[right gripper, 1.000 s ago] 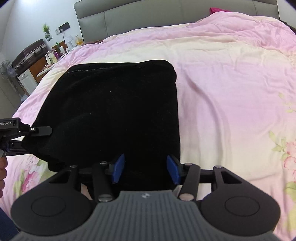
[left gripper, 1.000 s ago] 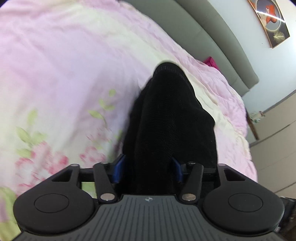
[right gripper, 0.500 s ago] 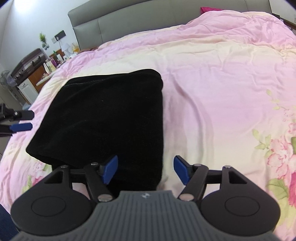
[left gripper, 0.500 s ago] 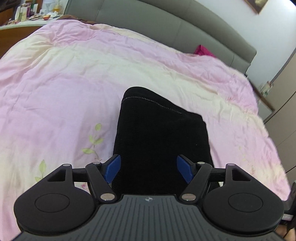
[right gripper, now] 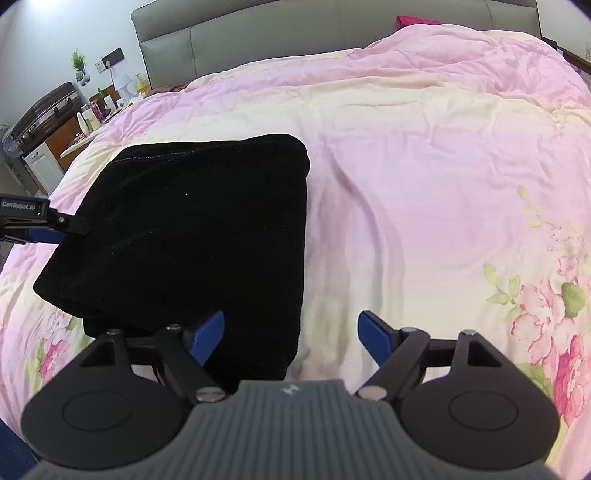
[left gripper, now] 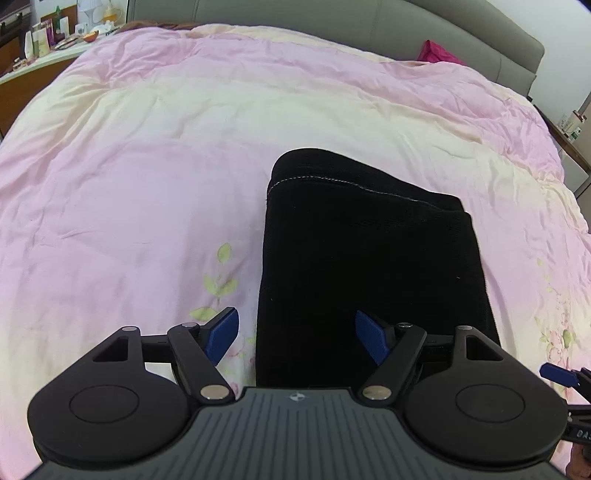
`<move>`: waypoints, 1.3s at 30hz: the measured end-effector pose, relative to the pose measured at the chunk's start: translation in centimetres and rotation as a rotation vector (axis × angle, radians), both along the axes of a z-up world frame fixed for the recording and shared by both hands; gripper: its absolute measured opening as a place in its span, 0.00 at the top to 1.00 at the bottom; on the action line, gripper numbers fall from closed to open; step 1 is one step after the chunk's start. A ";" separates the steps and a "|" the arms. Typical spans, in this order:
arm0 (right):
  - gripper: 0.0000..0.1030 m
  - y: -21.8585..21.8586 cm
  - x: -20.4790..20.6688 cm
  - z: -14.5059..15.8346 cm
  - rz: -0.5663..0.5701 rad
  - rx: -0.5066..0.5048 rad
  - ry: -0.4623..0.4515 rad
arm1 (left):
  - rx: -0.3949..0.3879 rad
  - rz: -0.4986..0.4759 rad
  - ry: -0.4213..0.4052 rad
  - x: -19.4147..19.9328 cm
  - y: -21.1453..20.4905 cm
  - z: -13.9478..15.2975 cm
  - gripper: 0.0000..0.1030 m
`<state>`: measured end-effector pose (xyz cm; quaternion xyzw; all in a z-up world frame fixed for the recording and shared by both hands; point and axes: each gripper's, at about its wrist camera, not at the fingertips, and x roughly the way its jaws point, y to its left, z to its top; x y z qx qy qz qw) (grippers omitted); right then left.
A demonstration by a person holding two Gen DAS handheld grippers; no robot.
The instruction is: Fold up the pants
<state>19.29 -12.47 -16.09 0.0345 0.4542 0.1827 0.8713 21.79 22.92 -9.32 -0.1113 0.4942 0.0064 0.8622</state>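
Note:
The black pants [left gripper: 369,254] lie folded in a compact rectangle on the pink floral duvet [left gripper: 147,166]. They also show in the right wrist view [right gripper: 192,229]. My left gripper [left gripper: 297,338] is open and empty, its fingers straddling the near left edge of the fold from above. My right gripper [right gripper: 291,336] is open and empty, over the near right corner of the fold. The left gripper's tip shows at the far left of the right wrist view [right gripper: 40,221], beside the pants' left edge.
The duvet [right gripper: 424,166] covers the whole bed up to a grey headboard [right gripper: 295,33]. A nightstand with bottles [right gripper: 92,118] and a suitcase [right gripper: 44,110] stand at the left. A magenta cloth [left gripper: 437,53] lies by the headboard.
Both grippers have let go of the pants and opened wide. Both pulled back and up, and the folded pants now rest flat on the duvet.

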 end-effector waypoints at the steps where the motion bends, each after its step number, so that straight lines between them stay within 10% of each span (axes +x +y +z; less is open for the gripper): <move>1: 0.25 0.0 0.1 -0.1 -0.002 0.000 0.001 | -0.004 0.000 0.008 0.4 0.2 -0.4 0.16; 18: 0.24 0.2 3.9 -2.3 -0.012 0.115 0.080 | -0.204 -0.018 0.007 3.3 3.0 -4.2 0.00; 27: 0.18 -1.2 9.0 -6.5 -0.068 0.459 0.295 | -0.602 0.031 0.173 3.5 7.9 -9.4 0.00; 37: 0.13 -0.8 13.2 -11.2 0.011 0.686 0.497 | -0.721 -0.079 0.207 4.7 6.4 -11.9 0.00; 39: 0.28 -0.2 13.2 -11.8 0.024 0.712 0.496 | -0.723 -0.143 0.224 4.8 4.9 -11.9 0.02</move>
